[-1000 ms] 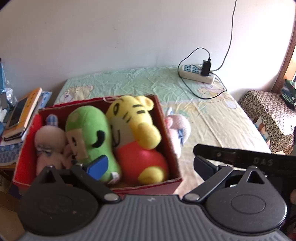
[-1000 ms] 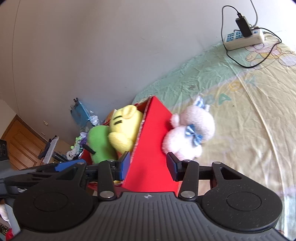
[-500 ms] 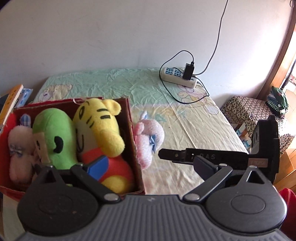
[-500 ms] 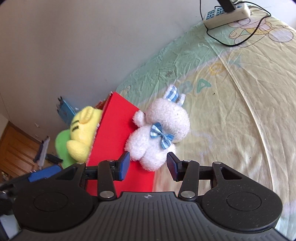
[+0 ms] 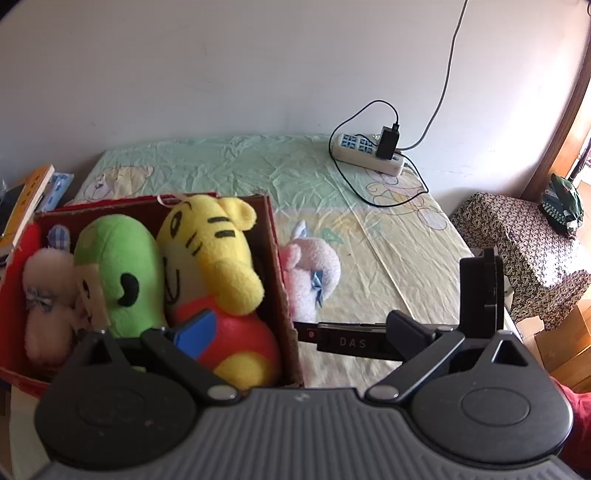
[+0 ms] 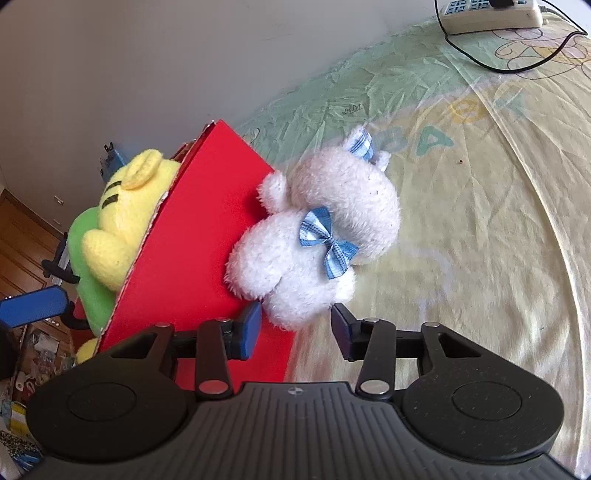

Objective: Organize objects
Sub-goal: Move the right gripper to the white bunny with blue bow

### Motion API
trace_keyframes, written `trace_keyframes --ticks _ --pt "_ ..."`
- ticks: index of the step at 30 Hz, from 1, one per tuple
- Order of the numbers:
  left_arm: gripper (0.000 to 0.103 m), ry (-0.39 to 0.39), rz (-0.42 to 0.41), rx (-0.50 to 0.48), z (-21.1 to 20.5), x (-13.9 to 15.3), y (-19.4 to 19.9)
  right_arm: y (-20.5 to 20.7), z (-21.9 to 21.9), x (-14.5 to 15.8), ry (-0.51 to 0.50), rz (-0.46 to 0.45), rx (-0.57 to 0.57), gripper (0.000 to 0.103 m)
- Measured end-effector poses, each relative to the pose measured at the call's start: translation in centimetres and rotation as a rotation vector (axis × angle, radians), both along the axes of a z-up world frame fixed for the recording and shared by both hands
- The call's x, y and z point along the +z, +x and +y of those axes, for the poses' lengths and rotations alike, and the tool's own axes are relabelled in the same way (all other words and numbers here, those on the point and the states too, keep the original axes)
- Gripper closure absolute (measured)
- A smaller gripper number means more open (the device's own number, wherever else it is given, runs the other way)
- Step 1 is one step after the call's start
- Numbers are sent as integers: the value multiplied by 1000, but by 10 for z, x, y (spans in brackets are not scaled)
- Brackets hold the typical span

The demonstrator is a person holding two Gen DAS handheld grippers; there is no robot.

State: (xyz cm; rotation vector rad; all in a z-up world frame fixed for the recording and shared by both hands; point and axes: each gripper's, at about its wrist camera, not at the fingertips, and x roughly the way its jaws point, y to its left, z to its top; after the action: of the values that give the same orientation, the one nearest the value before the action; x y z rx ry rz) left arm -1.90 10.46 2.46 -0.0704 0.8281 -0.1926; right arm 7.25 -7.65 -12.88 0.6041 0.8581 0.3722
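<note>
A red cardboard box (image 5: 280,273) (image 6: 199,236) stands on the bed. It holds a yellow tiger plush (image 5: 218,258) (image 6: 129,206), a green plush (image 5: 118,273) and a pale pink plush (image 5: 44,299). A white bunny plush with a blue bow (image 6: 317,236) (image 5: 314,273) lies on the sheet against the box's outer right wall. My right gripper (image 6: 295,325) is open, its fingertips just short of the bunny's lower end, left finger against the box wall. My left gripper (image 5: 295,328) is open over the box's front right corner.
The bed sheet (image 5: 388,266) is green and yellow with cartoon prints. A white power strip with a black plug and cable (image 5: 369,151) (image 6: 487,14) lies at the far side by the wall. Books (image 5: 26,199) lie left of the bed. A patterned stool (image 5: 524,243) stands to the right.
My right gripper has swung right and closed in on the white bunny, which now fills the gap ahead of its fingers. The left view shifted over the box; the right gripper shows nearer the box.
</note>
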Motion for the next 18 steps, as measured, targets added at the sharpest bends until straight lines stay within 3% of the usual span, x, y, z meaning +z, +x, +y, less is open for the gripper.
trace_keyframes --ticks 1,9,11,15,18 --pt "5 -1 1 1 0 0 1 1 -2 -1 9 1 8 76" --pt "5 -11 -15 -45 -12 7 3 -26 -25 19 -101 -87 11 88" --pt "5 -10 -22 -72 -20 8 3 -37 -38 23 -116 -98 9 102" --pt "5 -24 -20 -132 -36 7 1 -59 -65 26 -126 -82 8 103" --pt "5 -14 -15 -162 -48 2 0 -65 -83 22 -63 -55 -19 97"
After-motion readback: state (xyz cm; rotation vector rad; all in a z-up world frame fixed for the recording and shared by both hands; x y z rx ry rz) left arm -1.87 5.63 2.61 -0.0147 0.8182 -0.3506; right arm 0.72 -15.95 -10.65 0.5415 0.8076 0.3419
